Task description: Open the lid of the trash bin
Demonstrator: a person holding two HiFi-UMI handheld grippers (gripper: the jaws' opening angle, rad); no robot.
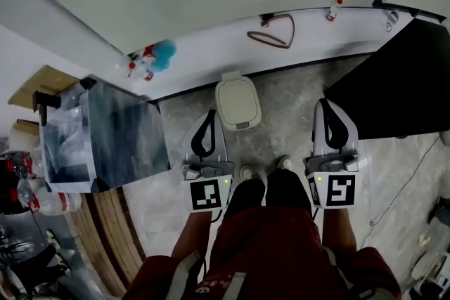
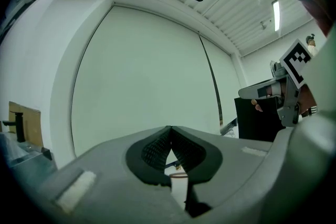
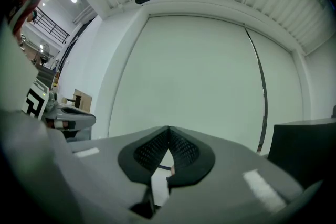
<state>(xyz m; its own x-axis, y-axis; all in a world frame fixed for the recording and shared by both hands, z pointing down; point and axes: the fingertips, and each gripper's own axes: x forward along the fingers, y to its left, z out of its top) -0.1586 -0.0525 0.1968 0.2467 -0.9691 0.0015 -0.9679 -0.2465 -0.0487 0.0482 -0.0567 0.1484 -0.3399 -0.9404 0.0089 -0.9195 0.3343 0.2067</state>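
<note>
Holding left tool (image 1: 209, 116) and right tool (image 1: 328, 105) level, both shut tight on nothing, short of the bin (image 1: 238, 103) on the floor (image 1: 285, 119) at the wall's (image 1: 211, 3) foot, lid (image 1: 236, 93) down. Likely light, stiff, smooth plastic; best caught under the lid's front lip, opposite the probable rear hinge.

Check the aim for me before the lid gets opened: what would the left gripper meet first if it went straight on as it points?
Most likely the white wall, not the trash bin. The left gripper, shut, points level, and the closed bin stands lower, on the floor. Depth is unclear.
</note>
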